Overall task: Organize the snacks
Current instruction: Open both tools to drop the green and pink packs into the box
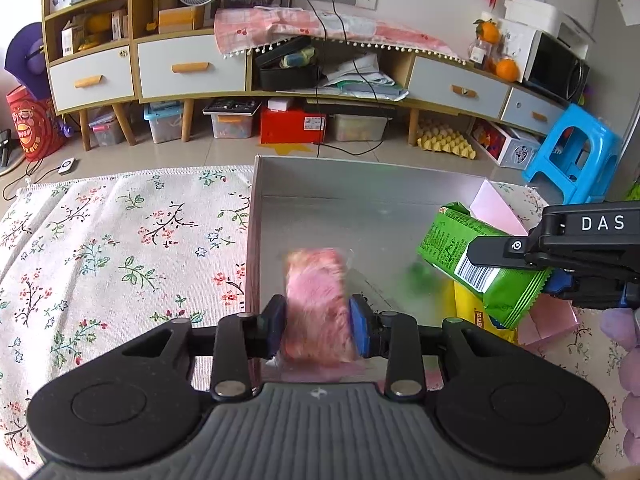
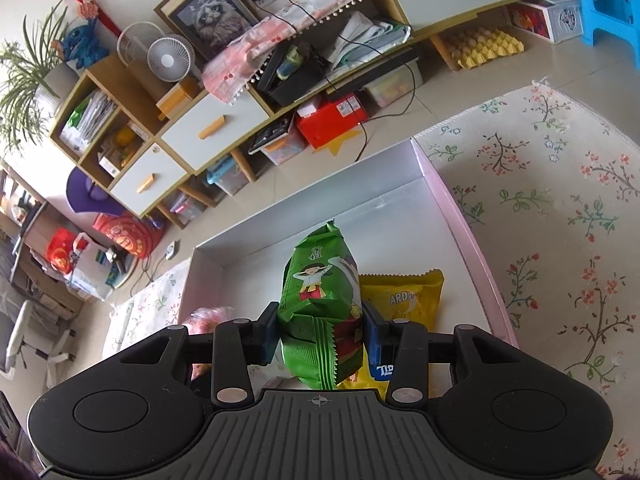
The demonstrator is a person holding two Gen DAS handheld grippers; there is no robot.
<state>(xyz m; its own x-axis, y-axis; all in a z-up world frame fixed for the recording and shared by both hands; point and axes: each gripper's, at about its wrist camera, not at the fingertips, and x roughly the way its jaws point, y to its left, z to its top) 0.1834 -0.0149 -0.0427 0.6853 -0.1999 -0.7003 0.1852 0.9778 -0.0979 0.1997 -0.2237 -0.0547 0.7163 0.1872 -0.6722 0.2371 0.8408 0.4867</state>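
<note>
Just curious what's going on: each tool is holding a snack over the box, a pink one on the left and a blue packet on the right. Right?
Nearly. The right tool holds a green packet, not blue, as the right wrist view shows. The left tool does hold the pink snack over the box.

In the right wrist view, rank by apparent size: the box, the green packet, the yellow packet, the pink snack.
1. Box, plainly the largest.
2. Green packet, held nearest the camera, so it may look bigger than it is.
3. Yellow packet, partly covered by the green one.
4. Pink snack: only a sliver shows, so unsure.
</note>
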